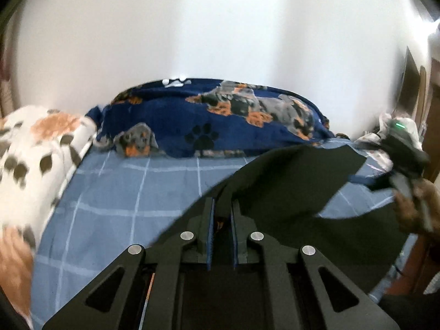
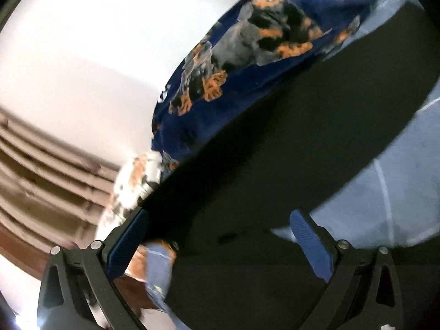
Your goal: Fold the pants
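Pants (image 1: 288, 181) of dark fabric are raised off the bed (image 1: 123, 192), which carries a light blue sheet with a pale grid pattern. Left claw (image 1: 222, 211): jaws drawn close together and clamped on an edge of the pants; the fabric rises from between the blue pads and spreads toward the right side of the left wrist view, with one flat panel lifted clear of the sheet. Right claw (image 2: 220, 236): jaws spread wide, blue pads (image 2: 310, 242) well apart; in the right wrist view the dark fabric fills the gap between them, but neither pad presses on it. The same right claw appears at the right edge of the left wrist view, blurred, with a green indicator lit and a hand (image 1: 412, 206) around its grip. A navy blanket (image 1: 220, 121) printed with dogs and paw marks lies bunched across the far side of the bed, against a white wall (image 1: 192, 27). A white blanket (image 1: 33, 151) with brown and grey patches lies along the left side of the bed. The right wrist view is rolled steeply; it shows the navy blanket above the pants and brown stepped shapes (image 2: 41, 170) at the left, too blurred to identify.
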Demonstrator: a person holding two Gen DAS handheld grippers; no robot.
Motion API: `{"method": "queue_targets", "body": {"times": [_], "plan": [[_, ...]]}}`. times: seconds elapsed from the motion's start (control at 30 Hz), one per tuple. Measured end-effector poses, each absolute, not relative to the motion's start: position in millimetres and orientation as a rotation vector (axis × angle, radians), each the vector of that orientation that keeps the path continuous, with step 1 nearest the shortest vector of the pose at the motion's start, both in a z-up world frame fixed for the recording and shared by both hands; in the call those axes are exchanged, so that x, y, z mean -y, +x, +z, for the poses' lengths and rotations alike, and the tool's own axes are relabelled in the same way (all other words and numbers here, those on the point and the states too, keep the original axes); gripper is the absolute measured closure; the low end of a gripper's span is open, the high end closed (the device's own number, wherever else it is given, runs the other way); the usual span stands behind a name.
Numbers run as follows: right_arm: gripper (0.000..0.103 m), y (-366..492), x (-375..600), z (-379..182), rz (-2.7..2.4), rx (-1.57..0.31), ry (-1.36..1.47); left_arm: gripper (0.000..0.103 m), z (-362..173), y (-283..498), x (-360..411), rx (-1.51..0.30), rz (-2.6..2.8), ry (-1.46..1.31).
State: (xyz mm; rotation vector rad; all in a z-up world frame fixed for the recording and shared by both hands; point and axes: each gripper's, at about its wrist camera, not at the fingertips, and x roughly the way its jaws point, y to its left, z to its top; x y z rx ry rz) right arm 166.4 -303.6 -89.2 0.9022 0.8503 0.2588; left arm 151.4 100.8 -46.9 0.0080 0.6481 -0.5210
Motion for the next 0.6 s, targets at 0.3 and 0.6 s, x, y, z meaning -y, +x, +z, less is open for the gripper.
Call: {"method": "queue_targets", "body": {"times": [0.3, 0.6], "plan": [[0.034, 245, 310, -133, 0.242, -0.941, 1.048, 0.092, -73, 111, -111, -0.744, -0.495, -0.122], [0.096, 197, 302, -119, 0.196, -0.944, 0.913, 0.091, -80, 112, -134, -0.795, -0.423, -0.132]]}}
